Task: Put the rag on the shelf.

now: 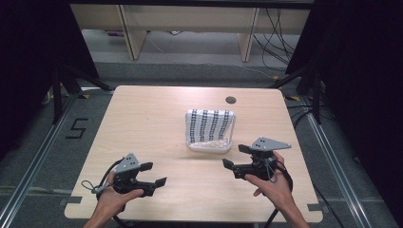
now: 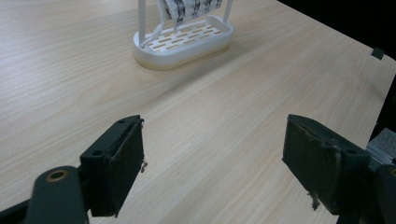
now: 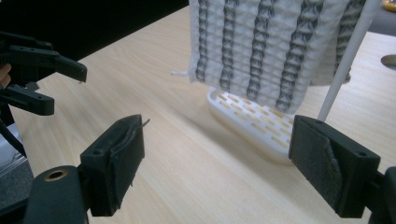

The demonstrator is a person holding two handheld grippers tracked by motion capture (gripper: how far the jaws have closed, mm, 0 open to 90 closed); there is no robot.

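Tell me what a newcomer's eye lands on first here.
A white rack stands mid-table, a black-striped white cloth draped over it. Nearer the person, the left gripper and right gripper point inward at each other, jaws wide and empty, above the bare wooden table.

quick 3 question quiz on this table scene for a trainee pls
1. True or false: the towel hangs over the white rack.
2. Which gripper is nearer the rack? A the left gripper B the right gripper
3. What does each gripper hold?

Key:
1. True
2. B
3. Nothing; both stand open above the wooden table, nothing between the jaws.
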